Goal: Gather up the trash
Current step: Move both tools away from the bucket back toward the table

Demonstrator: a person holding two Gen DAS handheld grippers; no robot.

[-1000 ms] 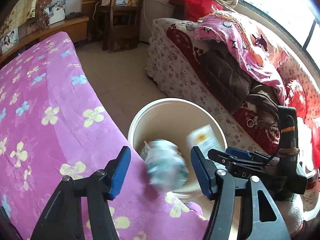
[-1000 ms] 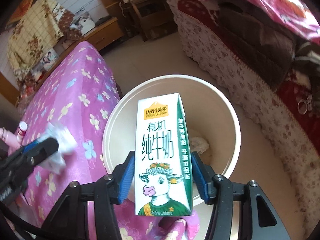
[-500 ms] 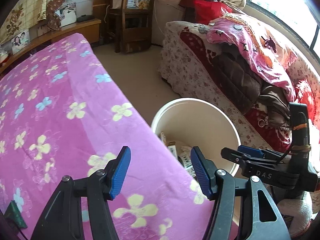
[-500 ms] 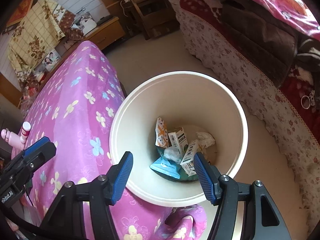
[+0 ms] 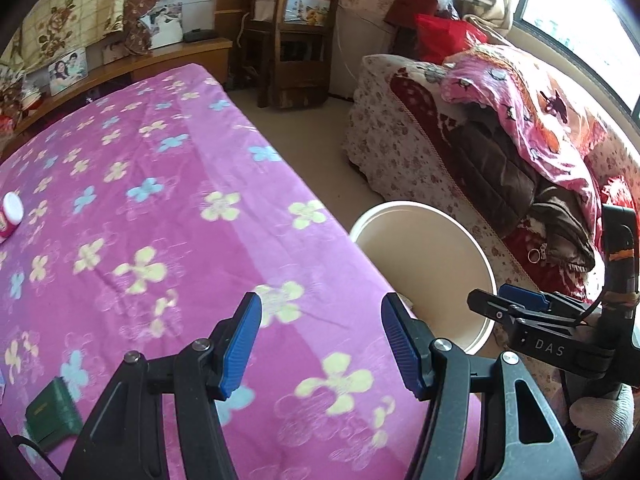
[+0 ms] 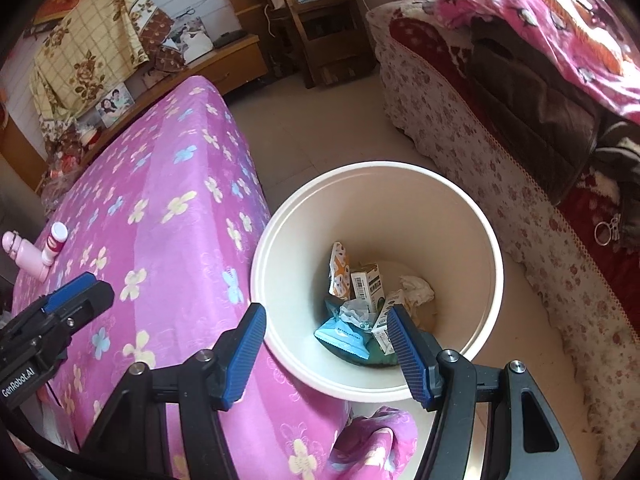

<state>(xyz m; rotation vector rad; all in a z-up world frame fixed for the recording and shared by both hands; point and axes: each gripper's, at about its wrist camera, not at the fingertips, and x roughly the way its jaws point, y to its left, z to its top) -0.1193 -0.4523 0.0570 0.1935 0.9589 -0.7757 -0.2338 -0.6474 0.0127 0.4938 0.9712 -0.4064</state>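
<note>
A cream round trash bin [image 6: 480,240] stands on the floor beside the pink flowered bed [image 6: 160,208]. It holds several pieces of trash: milk cartons [image 6: 370,282], a blue packet [image 6: 342,336], an orange wrapper [image 6: 339,268] and crumpled tissue [image 6: 416,290]. My right gripper [image 6: 326,350] is open and empty above the bin's near rim. My left gripper [image 5: 320,342] is open and empty over the bed [image 5: 160,220], left of the bin [image 5: 472,248]. Each gripper shows in the other's view, the right [image 5: 520,312] and the left [image 6: 76,292].
On the bed lie a red-and-white small bottle [image 5: 10,216] and a dark green box [image 5: 54,414]; a pink bottle [image 6: 24,256] lies beside the small bottle [image 6: 54,244]. A floral sofa with blankets [image 5: 500,128] stands right of the bin. A wooden chair [image 5: 292,32] is at the back.
Both grippers have let go: the crumpled wrapper and the milk carton dropped into the bin. The left gripper has swung left over the bed; the right has pulled back a little.
</note>
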